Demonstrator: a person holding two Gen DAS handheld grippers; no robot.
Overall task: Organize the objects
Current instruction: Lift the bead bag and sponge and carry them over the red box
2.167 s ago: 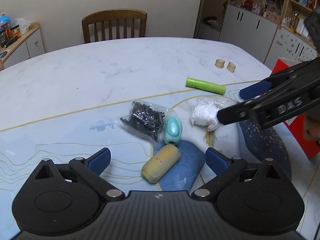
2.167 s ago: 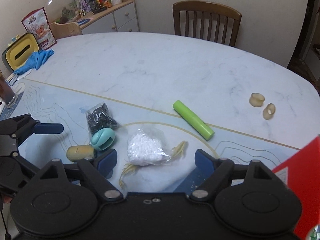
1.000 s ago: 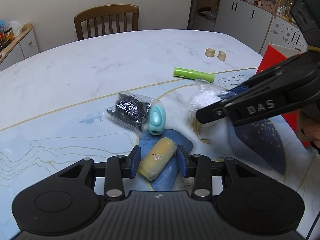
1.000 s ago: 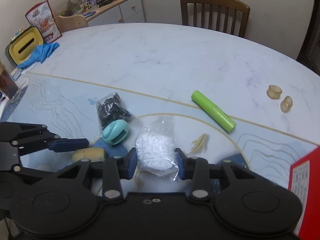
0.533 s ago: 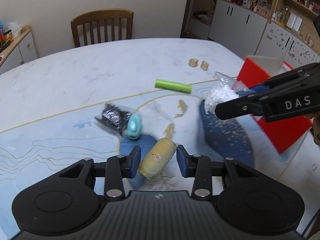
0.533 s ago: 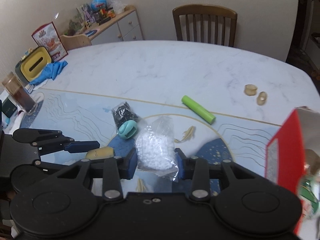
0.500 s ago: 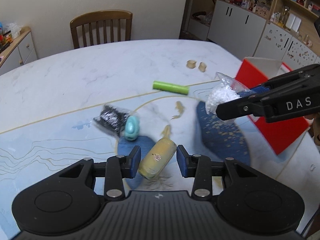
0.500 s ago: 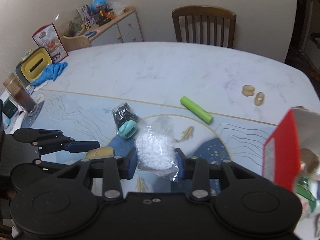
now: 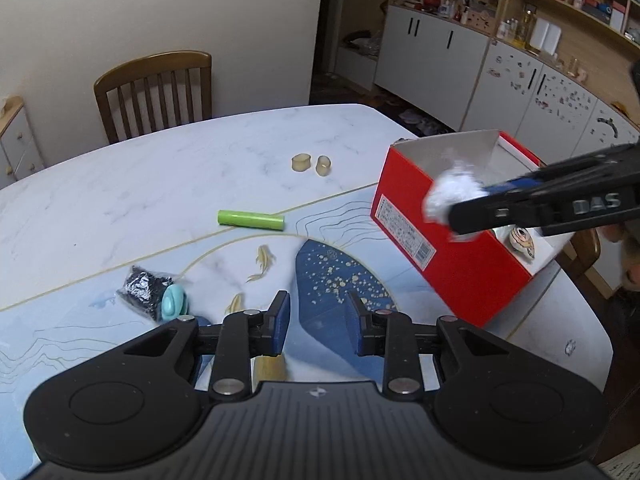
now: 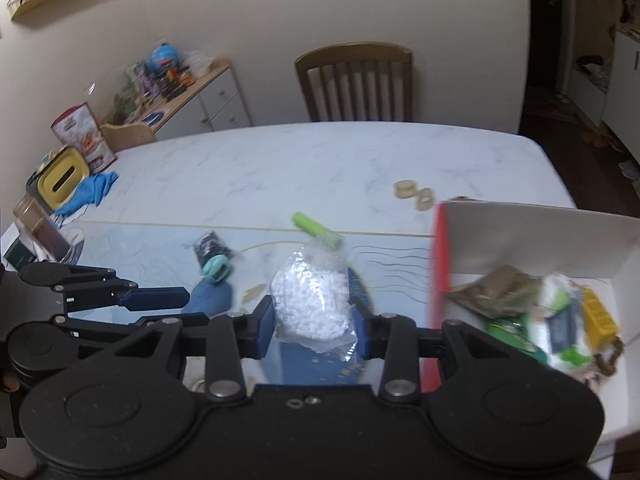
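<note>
My right gripper [image 10: 316, 320] is shut on a clear bag of white beads [image 10: 310, 298] and holds it in the air at the left wall of the open red box [image 10: 438, 264]. In the left wrist view the bag [image 9: 454, 192] hangs over the red box [image 9: 448, 256]. My left gripper [image 9: 314, 324] is lifted above the table, its blue pads a small gap apart with nothing between them. A yellow oblong piece [image 9: 270, 368] shows just below the left pad, mostly hidden. A green tube [image 9: 251, 219], a teal clip [image 9: 173, 307] and a bag of black bits [image 9: 142, 290] lie on the table.
Two tan rings [image 9: 310, 163] lie on the far side of the table [image 9: 160, 184]. The red box holds several packets [image 10: 552, 312]. A wooden chair [image 9: 154, 92] stands behind the table. A yellow tissue box [image 10: 60, 182], a blue cloth and a jar sit at the table's left end.
My right gripper has carried the bead bag right, to the red box. My left gripper has risen and swung right; the yellow piece that sat between its pads now shows below them.
</note>
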